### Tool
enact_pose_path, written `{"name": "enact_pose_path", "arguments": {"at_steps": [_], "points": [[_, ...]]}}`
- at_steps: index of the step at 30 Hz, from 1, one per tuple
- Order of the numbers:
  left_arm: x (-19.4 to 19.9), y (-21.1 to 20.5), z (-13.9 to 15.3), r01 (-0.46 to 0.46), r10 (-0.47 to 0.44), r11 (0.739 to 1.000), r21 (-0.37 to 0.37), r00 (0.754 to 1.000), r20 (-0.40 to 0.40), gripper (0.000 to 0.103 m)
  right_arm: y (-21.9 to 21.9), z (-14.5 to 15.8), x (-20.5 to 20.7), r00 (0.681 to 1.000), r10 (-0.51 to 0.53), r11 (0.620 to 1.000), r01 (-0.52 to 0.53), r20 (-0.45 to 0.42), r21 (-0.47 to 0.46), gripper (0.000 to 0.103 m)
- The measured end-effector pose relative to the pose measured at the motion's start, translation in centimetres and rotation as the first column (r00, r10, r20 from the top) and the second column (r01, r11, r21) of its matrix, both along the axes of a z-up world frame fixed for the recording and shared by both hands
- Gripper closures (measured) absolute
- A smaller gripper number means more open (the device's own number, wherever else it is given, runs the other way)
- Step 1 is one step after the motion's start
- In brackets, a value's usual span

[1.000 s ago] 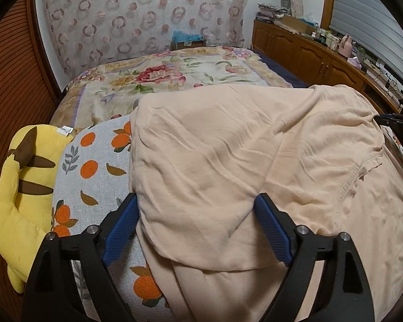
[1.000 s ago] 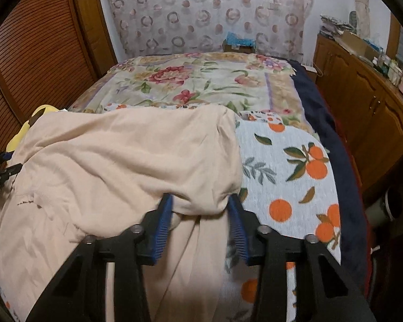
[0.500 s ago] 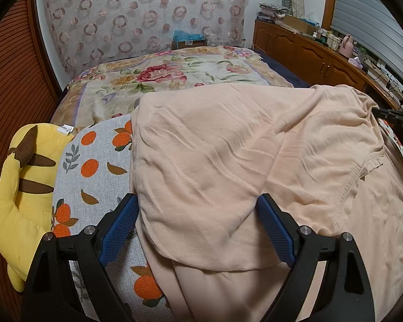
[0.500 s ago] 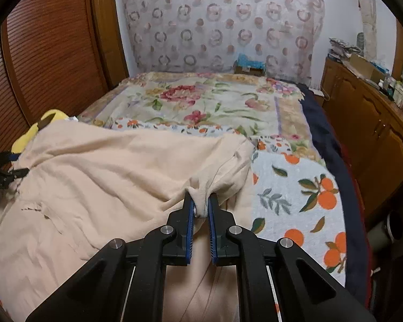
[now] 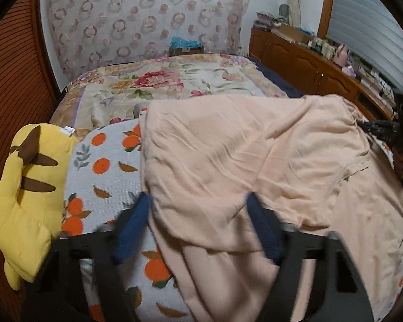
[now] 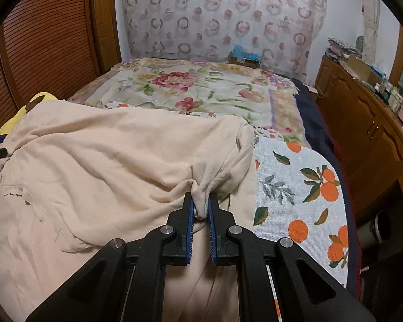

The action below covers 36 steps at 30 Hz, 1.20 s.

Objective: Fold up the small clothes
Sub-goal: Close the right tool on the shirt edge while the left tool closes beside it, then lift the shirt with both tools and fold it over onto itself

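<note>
Fingers of the right gripper [image 6: 200, 204] pinch the shirt [image 6: 115, 147]; the left gripper [image 5: 198, 214], blurred, has been closing, seemingly ungripped, so lifting may skew it.

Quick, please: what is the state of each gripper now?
Left gripper: fingers just closing around the peach garment, not yet pinching.
Right gripper: shut on the garment's bunched edge.

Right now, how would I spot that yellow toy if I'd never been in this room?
Start at the bed with the flowered cover. On its left edge, against the slatted wooden wall, past the orange-print cloth, lies the toy. It is the only bright yellow, plush thing there, with brown stripes on its back.
</note>
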<state>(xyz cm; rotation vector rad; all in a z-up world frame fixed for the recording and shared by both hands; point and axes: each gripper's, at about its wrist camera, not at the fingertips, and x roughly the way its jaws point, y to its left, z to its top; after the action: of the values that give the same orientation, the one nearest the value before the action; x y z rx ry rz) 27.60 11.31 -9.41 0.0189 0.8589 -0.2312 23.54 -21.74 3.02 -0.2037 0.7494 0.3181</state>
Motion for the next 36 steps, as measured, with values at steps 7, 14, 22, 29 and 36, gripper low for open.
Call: {"name": "enact_pose_path", "arguments": {"at_steps": [7, 14, 22, 29, 36], "points": [[0.1, -0.4, -0.8, 0.006, -0.004, 0.998, 0.058, 0.999, -0.041, 0.071, -0.1, 0.0, 0.0, 1.000, 0.003, 1.000, -0.003, 0.006, -0.009, 0.093], [-1.1, -0.4, 2.3, 0.014, -0.014, 1.000, 0.003, 0.999, 0.047, 0.099, -0.5, 1.1, -1.2, 0.997, 0.026, 1.000, -0.025, 0.074, -0.011, 0.095], [-2.2, -0.3, 6.2, 0.009, -0.010, 1.000, 0.007, 0.992, 0.130, 0.099, -1.1, 4.6, -4.6, 0.982, 0.036, 0.999, -0.040, 0.185, 0.019, 0.096], [-0.9, 0.7, 5.7, -0.006, 0.004, 1.000, 0.023, 0.994, 0.106, 0.099, -1.0, 3.4, -5.2, 0.984, 0.034, 0.999, -0.035, 0.173, 0.004, 0.096], [2.0, 0.3, 5.8, 0.000, -0.005, 0.997, 0.073, 0.997, 0.078, 0.099, -0.9, 3.9, -4.3, 0.986, 0.034, 0.999, -0.035, 0.161, 0.006, 0.096]]}}
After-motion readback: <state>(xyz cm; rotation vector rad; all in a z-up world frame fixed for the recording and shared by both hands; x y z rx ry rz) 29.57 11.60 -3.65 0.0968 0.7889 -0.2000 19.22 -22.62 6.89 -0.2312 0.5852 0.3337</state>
